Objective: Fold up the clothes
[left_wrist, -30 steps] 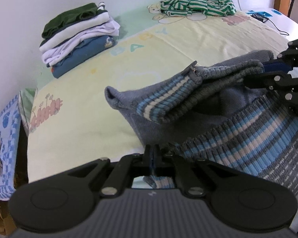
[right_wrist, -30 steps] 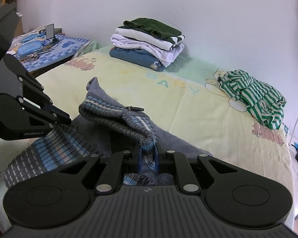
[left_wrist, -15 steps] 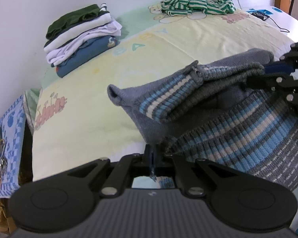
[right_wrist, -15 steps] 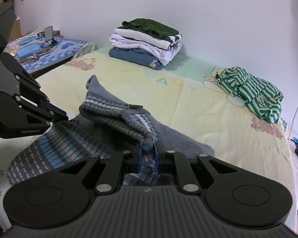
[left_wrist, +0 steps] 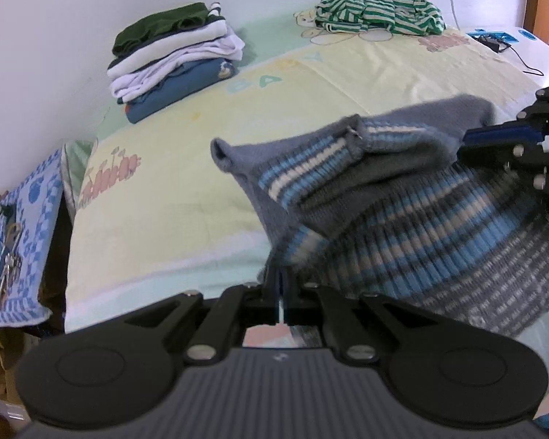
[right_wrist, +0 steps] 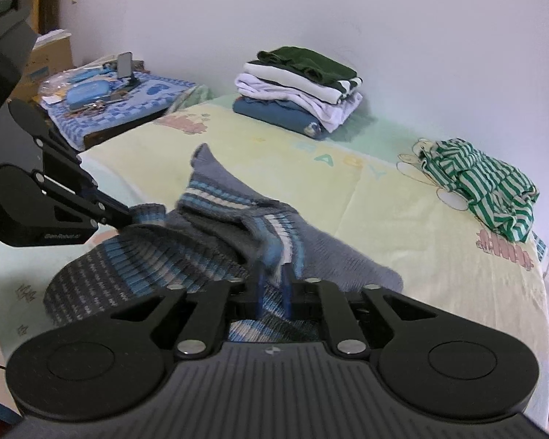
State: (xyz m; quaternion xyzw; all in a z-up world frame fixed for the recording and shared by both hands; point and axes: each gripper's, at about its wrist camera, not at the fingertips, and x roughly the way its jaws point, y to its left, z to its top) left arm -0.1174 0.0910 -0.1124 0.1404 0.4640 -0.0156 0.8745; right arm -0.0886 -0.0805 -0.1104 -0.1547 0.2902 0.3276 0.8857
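Note:
A grey knitted sweater (left_wrist: 402, 212) (right_wrist: 172, 252) with blue and cream stripes hangs between my two grippers above the bed. My left gripper (left_wrist: 281, 278) is shut on the sweater's striped ribbed edge; it also shows at the left of the right wrist view, left gripper (right_wrist: 128, 216). My right gripper (right_wrist: 272, 274) is shut on another striped edge, and appears at the right of the left wrist view, right gripper (left_wrist: 465, 142). The top part is doubled over the striped body, and one grey corner sticks up at the left.
A stack of folded clothes (left_wrist: 172, 62) (right_wrist: 300, 84) sits by the wall on the yellow bedsheet (left_wrist: 172, 190). A crumpled green striped garment (left_wrist: 377, 9) (right_wrist: 483, 190) lies further along. A side table with a blue cloth (right_wrist: 117, 98) holds keys and a phone.
Both grippers have drawn back toward the bed's near edge with the sweater, lifting it slightly. The stack and striped garment look farther away. Grips unchanged.

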